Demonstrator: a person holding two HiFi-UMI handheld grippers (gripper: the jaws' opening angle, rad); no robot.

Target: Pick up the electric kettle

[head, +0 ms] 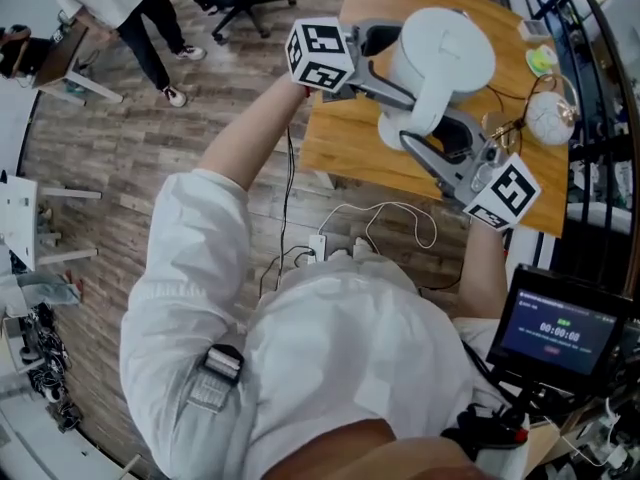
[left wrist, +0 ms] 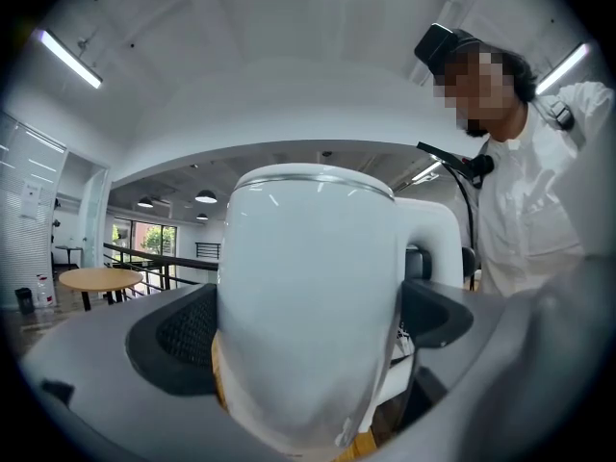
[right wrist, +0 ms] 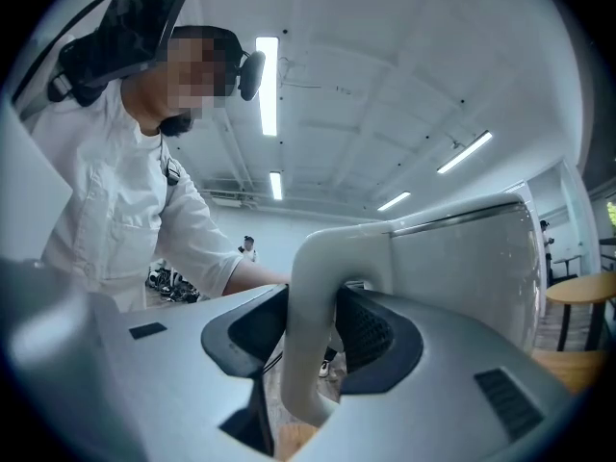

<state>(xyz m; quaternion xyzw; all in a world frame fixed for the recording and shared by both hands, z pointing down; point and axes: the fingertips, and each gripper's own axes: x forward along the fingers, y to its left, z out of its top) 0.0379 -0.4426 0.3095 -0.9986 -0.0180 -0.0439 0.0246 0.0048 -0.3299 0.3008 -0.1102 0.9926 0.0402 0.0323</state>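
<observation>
The white electric kettle (head: 440, 63) is held between both grippers over the near part of the wooden table (head: 345, 143). My left gripper (head: 392, 66) is shut on the kettle's round body (left wrist: 308, 306), one dark pad (left wrist: 183, 335) pressing on each side of it. My right gripper (head: 440, 140) is shut on the kettle's curved white handle (right wrist: 313, 325), which fills the gap between its pads (right wrist: 371, 335). In the right gripper view the kettle body (right wrist: 462, 268) shows at the right. The kettle's underside is hidden.
A white round object (head: 550, 118) with wires and a green disc (head: 540, 60) lie at the table's right end. White cables (head: 385, 228) run on the floor by me. A monitor (head: 560, 328) sits lower right, a railing (head: 600, 28) to the right, and a person (head: 130, 8) stands far left.
</observation>
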